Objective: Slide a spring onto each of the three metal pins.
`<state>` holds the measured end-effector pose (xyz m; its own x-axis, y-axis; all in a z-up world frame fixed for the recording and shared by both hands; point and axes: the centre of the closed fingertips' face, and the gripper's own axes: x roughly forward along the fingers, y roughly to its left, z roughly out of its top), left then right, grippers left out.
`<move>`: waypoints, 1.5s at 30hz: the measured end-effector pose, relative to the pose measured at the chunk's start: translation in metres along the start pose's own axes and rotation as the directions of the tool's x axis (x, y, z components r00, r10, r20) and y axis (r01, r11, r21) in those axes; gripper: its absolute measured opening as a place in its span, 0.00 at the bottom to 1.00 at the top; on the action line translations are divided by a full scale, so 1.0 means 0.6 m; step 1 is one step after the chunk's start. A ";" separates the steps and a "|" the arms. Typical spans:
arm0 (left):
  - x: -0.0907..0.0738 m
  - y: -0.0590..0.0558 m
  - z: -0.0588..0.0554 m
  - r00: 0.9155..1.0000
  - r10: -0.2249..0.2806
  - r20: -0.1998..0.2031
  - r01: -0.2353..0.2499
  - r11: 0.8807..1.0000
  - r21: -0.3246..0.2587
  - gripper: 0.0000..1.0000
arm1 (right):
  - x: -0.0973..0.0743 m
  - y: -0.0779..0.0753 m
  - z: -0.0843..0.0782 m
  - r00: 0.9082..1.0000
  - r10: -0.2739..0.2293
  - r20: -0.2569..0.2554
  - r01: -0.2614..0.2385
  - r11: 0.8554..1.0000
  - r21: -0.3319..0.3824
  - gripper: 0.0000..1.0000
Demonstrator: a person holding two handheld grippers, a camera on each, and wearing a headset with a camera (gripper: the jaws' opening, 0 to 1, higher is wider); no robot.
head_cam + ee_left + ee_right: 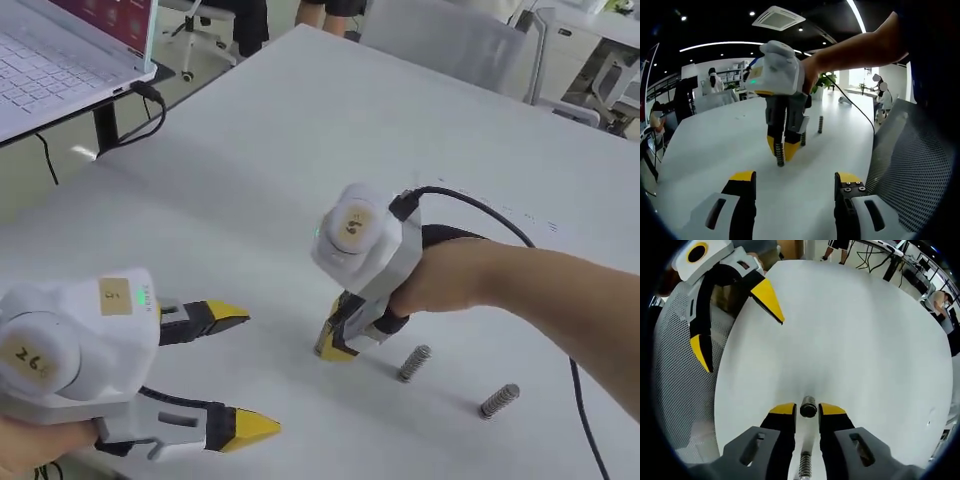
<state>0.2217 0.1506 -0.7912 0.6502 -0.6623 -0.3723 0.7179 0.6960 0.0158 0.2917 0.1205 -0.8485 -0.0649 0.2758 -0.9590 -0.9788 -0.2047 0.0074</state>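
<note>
the right gripper [330, 347] points down at the tabletop [300, 120] near its front edge, clenched on a spring [780, 154] that stands on end and touches the surface. a second spring [414, 363] sits just beside it, and a third spring [499, 400] lies further toward the right edge. the left gripper [240, 372] hovers toward the front left, jaws spread wide and gripping nothing.

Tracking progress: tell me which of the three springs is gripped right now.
The spring clamped between the right gripper's yellow tips; the other two springs sit free on the table beside it.
</note>
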 end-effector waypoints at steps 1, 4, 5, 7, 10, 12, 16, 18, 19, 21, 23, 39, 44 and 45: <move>0.000 0.000 0.000 1.000 0.000 0.000 0.000 1.000 -0.001 0.59 | -0.001 -0.001 -0.001 1.000 -0.002 0.004 0.002 1.000 0.003 0.17; 0.001 0.000 0.002 1.000 -0.003 0.001 0.003 1.000 -0.001 0.59 | -0.008 -0.003 -0.003 1.000 -0.007 0.020 0.006 1.000 0.018 0.21; 0.002 -0.001 0.003 1.000 -0.005 -0.001 0.005 1.000 -0.001 0.59 | -0.010 -0.004 -0.003 1.000 -0.008 0.024 0.008 1.000 0.023 0.22; 0.003 -0.002 0.004 1.000 -0.008 -0.002 0.008 1.000 -0.001 0.59 | -0.014 -0.004 -0.006 0.999 -0.007 0.034 0.006 0.999 0.039 0.24; 0.006 -0.005 0.005 1.000 -0.015 -0.007 0.015 1.000 0.001 0.59 | -0.019 -0.004 -0.007 0.998 -0.012 0.059 0.009 0.998 0.060 0.28; 0.006 -0.006 0.005 1.000 -0.017 -0.009 0.017 1.000 0.004 0.60 | -0.025 -0.006 -0.009 0.996 -0.024 0.082 0.018 0.997 0.075 0.30; 0.005 -0.005 0.009 1.000 -0.015 -0.010 0.015 1.000 0.005 0.60 | -0.038 -0.006 -0.011 0.992 -0.032 0.126 0.017 0.993 0.119 0.35; 0.004 -0.004 0.011 1.000 -0.014 -0.013 0.015 1.000 0.007 0.60 | -0.045 -0.009 -0.014 0.989 -0.047 0.139 0.028 0.991 0.132 0.36; 0.004 -0.004 0.012 1.000 -0.015 -0.013 0.015 1.000 0.008 0.60 | -0.050 -0.010 -0.014 0.987 -0.052 0.152 0.030 0.989 0.144 0.36; 0.004 -0.003 0.013 1.000 -0.014 -0.015 0.014 1.000 0.010 0.60 | -0.059 -0.011 -0.013 0.981 -0.071 0.178 0.043 0.987 0.157 0.37; 0.003 -0.001 0.014 1.000 -0.011 -0.015 0.011 1.000 0.010 0.60 | -0.066 -0.008 -0.013 0.979 -0.076 0.190 0.046 0.986 0.159 0.38; 0.011 0.000 0.024 1.000 -0.004 -0.006 0.004 1.000 -0.001 0.60 | -0.142 -0.002 -0.021 0.910 -0.224 0.350 0.138 0.957 0.254 0.45; 0.010 -0.002 0.029 1.000 -0.004 -0.006 0.004 1.000 -0.002 0.60 | -0.180 -0.001 -0.034 0.863 -0.293 0.410 0.171 0.936 0.308 0.47; 0.010 -0.003 0.030 1.000 -0.004 -0.006 0.004 1.000 -0.002 0.60 | -0.185 0.000 -0.040 0.860 -0.301 0.412 0.175 0.933 0.316 0.47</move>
<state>0.2288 0.1404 -0.7766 0.6458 -0.6632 -0.3782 0.7200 0.6939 0.0127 0.3032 0.0675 -0.7489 0.1589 0.6854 -0.7106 -0.9855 0.1538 -0.0720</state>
